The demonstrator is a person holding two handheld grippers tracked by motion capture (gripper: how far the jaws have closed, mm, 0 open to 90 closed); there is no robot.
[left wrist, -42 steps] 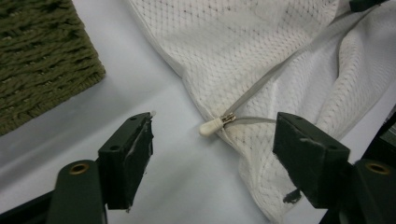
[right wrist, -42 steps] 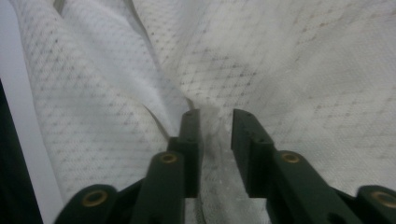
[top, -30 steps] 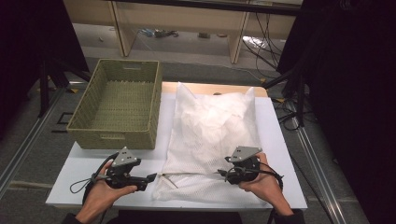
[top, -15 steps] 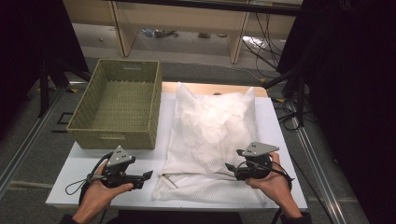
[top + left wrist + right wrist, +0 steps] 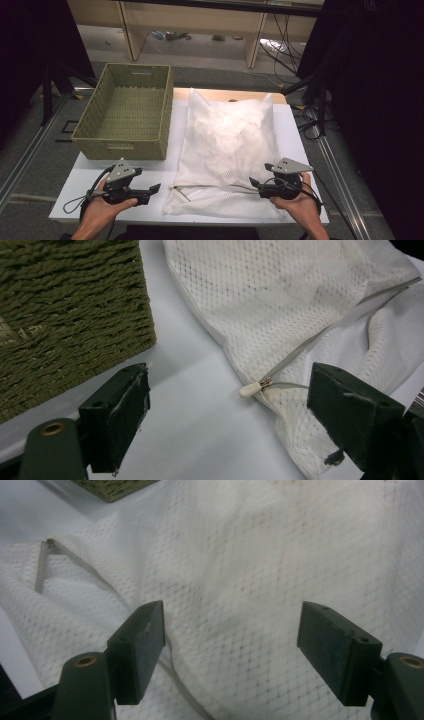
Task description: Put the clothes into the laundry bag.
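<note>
Mesh bag lies flat at frame centre, long axis running bottom to top, zipper end nearest you. Your left gripper, lower left, is spread and holds nothing. Your right gripper, lower right, has just been opening; nothing pinched. Basket sits upper left.

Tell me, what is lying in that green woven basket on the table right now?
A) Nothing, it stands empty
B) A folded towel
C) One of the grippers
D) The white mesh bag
A: in the high view the woven basket shows only its bare woven floor, while the white mesh bag lies flat on the table beside it.
</note>
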